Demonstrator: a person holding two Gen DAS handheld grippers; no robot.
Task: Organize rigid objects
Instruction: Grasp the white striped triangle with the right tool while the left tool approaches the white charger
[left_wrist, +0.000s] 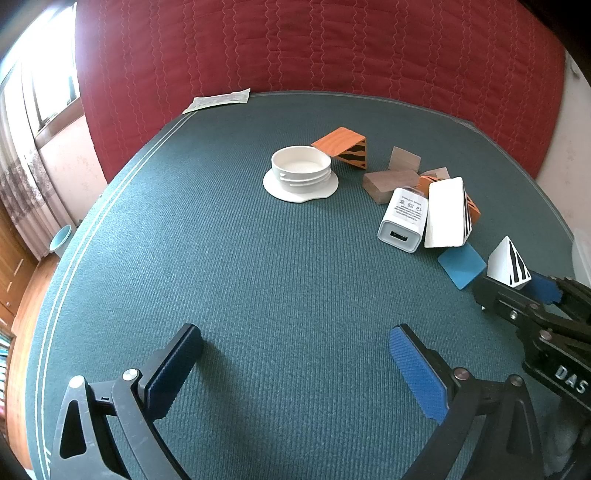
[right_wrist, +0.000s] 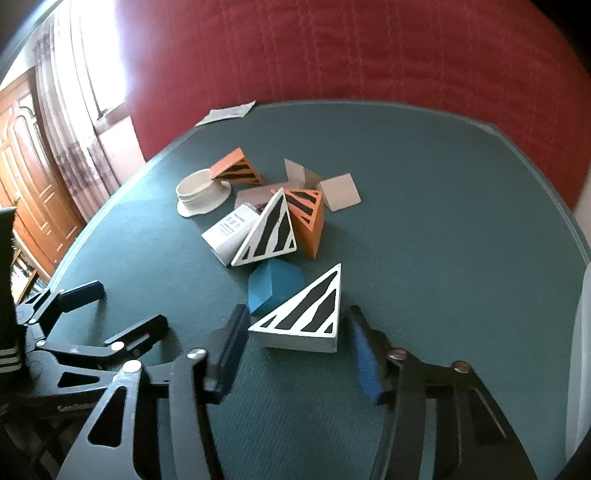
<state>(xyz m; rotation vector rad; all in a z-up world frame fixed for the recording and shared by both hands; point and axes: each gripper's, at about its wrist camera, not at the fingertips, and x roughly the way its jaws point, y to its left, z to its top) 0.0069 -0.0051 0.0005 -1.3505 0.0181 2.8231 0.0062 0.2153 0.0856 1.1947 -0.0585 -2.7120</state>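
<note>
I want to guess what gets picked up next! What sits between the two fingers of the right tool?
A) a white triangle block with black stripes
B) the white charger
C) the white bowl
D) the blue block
A: in the right wrist view, the white striped triangle block lies on the table between the open fingers of the right tool, not yet squeezed.

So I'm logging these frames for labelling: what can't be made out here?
- USB charger label print: too small, both views.
- Grey blocks: partly hidden behind the charger and the white striped wedge, left wrist view.
- Pale container: cut off by the right edge.
- Right gripper: blurred.
</note>
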